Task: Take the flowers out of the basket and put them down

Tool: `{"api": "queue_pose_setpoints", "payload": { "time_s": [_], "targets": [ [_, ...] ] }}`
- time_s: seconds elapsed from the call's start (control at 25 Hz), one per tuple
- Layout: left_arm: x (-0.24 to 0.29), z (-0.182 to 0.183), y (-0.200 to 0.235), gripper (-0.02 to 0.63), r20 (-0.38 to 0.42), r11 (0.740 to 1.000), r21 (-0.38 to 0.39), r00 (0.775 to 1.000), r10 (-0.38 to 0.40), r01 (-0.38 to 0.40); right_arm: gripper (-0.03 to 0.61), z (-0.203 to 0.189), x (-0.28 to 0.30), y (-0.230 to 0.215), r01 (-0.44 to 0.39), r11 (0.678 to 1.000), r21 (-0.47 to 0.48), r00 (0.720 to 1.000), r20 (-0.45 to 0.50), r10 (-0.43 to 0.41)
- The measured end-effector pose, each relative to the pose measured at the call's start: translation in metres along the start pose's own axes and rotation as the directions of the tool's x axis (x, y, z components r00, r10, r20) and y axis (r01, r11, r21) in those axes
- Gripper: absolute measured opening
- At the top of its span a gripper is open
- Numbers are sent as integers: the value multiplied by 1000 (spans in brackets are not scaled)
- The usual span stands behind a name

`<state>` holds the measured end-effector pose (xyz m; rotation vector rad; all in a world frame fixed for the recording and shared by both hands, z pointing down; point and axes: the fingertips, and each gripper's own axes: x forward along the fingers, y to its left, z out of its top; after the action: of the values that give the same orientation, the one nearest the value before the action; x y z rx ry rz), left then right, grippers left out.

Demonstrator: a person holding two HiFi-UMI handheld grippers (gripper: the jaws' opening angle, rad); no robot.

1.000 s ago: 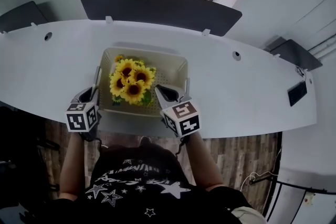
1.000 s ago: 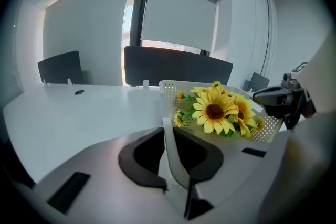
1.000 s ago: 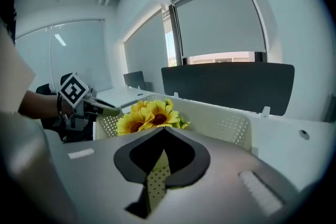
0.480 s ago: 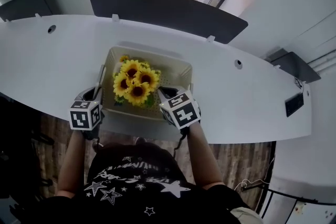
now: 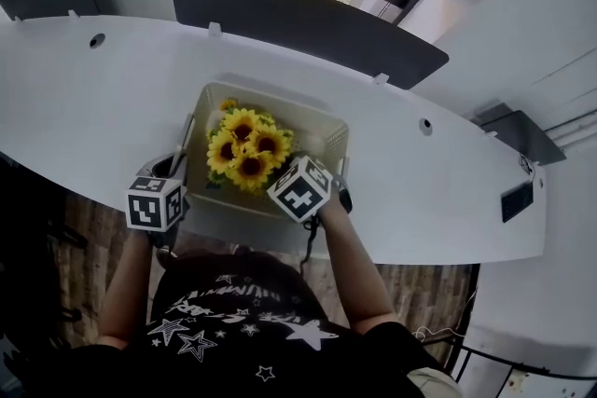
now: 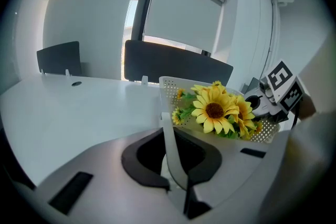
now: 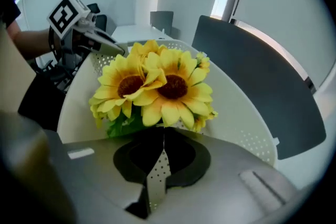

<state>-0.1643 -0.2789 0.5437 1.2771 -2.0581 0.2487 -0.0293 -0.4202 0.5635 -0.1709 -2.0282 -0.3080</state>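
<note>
A bunch of yellow sunflowers (image 5: 247, 149) stands in a white perforated basket (image 5: 317, 130) on the table. My left gripper (image 6: 176, 165) is at the basket's left rim. Its jaws have just been closing, and a white strip of the rim is pinched between them. My right gripper (image 7: 157, 168) is shut on the perforated near-right rim, just below the sunflowers (image 7: 152, 86). In the head view its marker cube (image 5: 300, 189) hides the fingertips. The left gripper view has the sunflowers (image 6: 215, 110) to the right of the basket wall (image 6: 168, 89).
The basket sits near the front edge of a long curved white table (image 5: 93, 98). A dark divider panel (image 5: 298, 19) runs along the far edge, with a window behind. A small black device (image 5: 511, 200) lies at the table's right end. The person's torso is close below.
The right gripper has rolled, tilting its cube, and shifted along the basket's near rim toward the flowers. The left gripper has stayed at the left rim.
</note>
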Motion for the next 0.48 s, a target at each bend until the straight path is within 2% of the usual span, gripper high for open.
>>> {"api": "queue_pose_setpoints", "payload": {
  "time_s": [0.08, 0.12, 0.2, 0.32, 0.48],
  "targets": [
    [1, 0, -1, 31, -1, 1000, 0, 1000, -5, 5, 21, -6, 8, 5, -26, 999, -43, 999, -34, 25],
    [1, 0, -1, 30, -1, 1000, -1, 1000, -7, 7, 50, -10, 10, 9, -48, 997, -53, 998, -49, 45],
    [1, 0, -1, 30, 0, 1000, -3, 1000, -9, 9, 166, -15, 16, 18, -92, 994, -64, 994, -65, 88],
    [1, -1, 0, 30, -1, 1000, -5, 1000, -8, 8, 277, -21, 32, 28, -152, 985, -82, 987, -74, 146],
    [0, 0, -1, 30, -7, 1000, -6, 1000, -10, 10, 423, -10, 41, 21, -114, 989, -98, 993, -18, 113]
  ]
}}
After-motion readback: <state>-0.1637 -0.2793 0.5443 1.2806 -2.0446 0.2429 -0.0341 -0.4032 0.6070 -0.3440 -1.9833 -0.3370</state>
